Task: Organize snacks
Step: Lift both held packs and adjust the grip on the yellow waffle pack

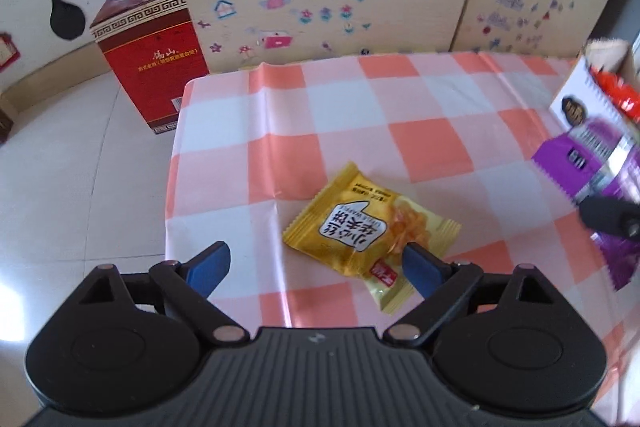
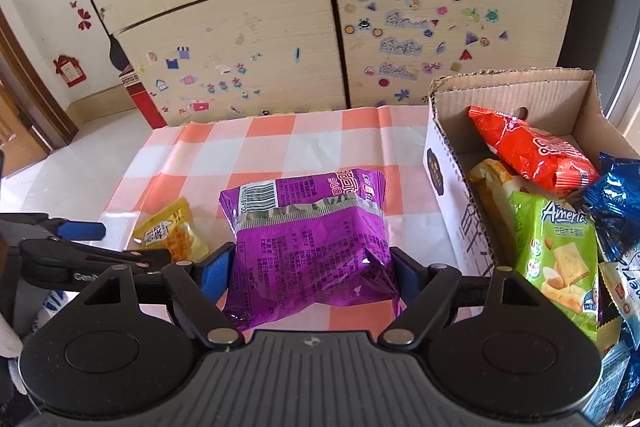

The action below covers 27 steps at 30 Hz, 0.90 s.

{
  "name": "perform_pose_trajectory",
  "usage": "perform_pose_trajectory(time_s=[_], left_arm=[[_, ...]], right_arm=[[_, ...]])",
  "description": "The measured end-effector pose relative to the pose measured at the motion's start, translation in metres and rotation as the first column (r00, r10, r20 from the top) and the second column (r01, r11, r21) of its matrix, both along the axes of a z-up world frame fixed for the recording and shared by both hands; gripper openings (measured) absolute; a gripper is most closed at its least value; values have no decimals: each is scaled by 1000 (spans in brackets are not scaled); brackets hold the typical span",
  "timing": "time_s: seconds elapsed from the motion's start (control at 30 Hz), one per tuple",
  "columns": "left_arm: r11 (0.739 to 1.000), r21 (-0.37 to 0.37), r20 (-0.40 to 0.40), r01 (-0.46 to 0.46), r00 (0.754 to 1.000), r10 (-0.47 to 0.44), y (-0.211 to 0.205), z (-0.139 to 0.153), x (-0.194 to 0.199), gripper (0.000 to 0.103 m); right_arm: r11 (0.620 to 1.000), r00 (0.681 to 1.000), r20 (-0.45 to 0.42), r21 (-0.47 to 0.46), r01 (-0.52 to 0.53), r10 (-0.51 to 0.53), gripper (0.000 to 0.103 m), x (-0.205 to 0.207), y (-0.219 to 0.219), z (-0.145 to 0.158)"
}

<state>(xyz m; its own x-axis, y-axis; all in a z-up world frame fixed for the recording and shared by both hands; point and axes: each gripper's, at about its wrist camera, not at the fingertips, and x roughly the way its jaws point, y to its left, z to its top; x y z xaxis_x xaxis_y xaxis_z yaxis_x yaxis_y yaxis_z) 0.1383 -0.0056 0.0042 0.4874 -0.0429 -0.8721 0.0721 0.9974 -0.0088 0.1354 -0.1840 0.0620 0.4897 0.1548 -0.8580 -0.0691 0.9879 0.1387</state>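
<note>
My left gripper (image 1: pixel 316 265) has its blue fingers (image 1: pixel 208 267) spread wide, with nothing pinched between them. A small yellow snack pack (image 1: pixel 368 235) lies flat on the checked tablecloth (image 1: pixel 420 131), and one blue finger sits over the near edge of it — I cannot tell if it touches. My right gripper (image 2: pixel 312 267) pinches a purple snack bag (image 2: pixel 308 239) from both sides; the blue pads press into its crinkly sides. The bag has its barcode at the top and it is above the tablecloth, near the middle of the table. Just to the right stands a cardboard box (image 2: pixel 444 163) with its top open. Inside it lie more snacks — a red bag (image 2: pixel 532 155), a green cracker pack (image 2: pixel 560 251) and a shiny blue bag (image 2: pixel 612 203), all piled up together. The yellow pack lies to the left of the purple bag, well apart from the box. Behind the table stands a pale cabinet (image 2: pixel 248 51) covered with little stickers.
</note>
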Motion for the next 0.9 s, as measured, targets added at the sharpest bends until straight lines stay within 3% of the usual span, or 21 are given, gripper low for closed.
perform_pose_trajectory(time_s=[0.13, 0.23, 0.4, 0.6, 0.7, 0.77, 0.9], left_arm=[[988, -138, 0, -66, 998, 66, 1, 4, 1, 93], [965, -195, -43, -177, 984, 171, 0, 1, 11, 93], [919, -221, -108, -327, 944, 310, -7, -7, 20, 93], [951, -110, -71, -290, 956, 283, -28, -15, 24, 94], [953, -105, -38, -283, 959, 280, -23, -11, 20, 79], [957, -121, -24, -262, 965, 261, -17, -9, 20, 62], [960, -153, -17, -235, 972, 235, -7, -6, 19, 55]], right_arm=[[1000, 1000, 6, 3, 20, -20, 85, 1, -4, 2], [1000, 1000, 9, 3, 24, -24, 85, 2, -6, 3], [1000, 1000, 4, 2, 24, -24, 85, 4, -6, 1], [1000, 1000, -1, 5, 16, -16, 85, 4, -6, 1], [1000, 1000, -1, 7, 21, -21, 85, 5, -7, 1], [1000, 1000, 0, 8, 20, -20, 85, 5, -7, 1], [1000, 1000, -1, 5, 13, -13, 85, 5, -5, 0]])
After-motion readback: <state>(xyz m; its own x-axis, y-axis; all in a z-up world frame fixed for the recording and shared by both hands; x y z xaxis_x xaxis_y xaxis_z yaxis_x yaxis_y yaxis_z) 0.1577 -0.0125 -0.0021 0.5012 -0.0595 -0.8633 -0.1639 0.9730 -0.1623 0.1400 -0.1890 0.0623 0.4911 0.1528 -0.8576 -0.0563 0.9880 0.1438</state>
